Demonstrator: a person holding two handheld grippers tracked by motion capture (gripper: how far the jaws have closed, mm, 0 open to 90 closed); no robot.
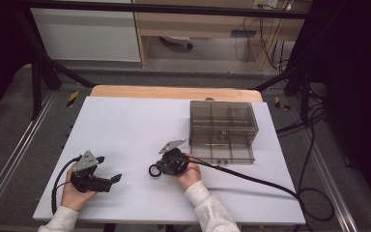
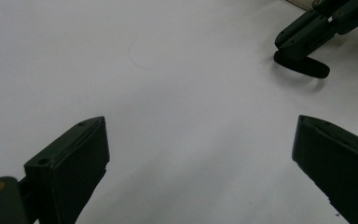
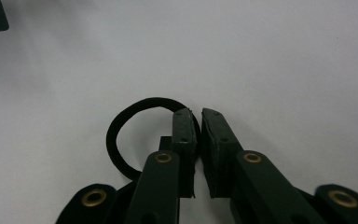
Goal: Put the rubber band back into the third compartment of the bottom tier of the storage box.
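Nearest the person, the left gripper (image 1: 107,180) rests low on the white tabletop (image 1: 125,125), its jaws spread wide with nothing between them, pointing across toward the other hand. A little farther in, the right gripper (image 3: 196,122) has its jaws drawn nearly together on one side of the black hair tie (image 3: 121,122); the band runs into the narrow slit between them, and looks pinched there. The rest of the loop lies flat on the tabletop, bulging away to the left of those jaws. So the right hand is plainly the nearer one. Beyond it, up and to the right, stands the clear divided box (image 1: 223,130), well apart from the hair tie.
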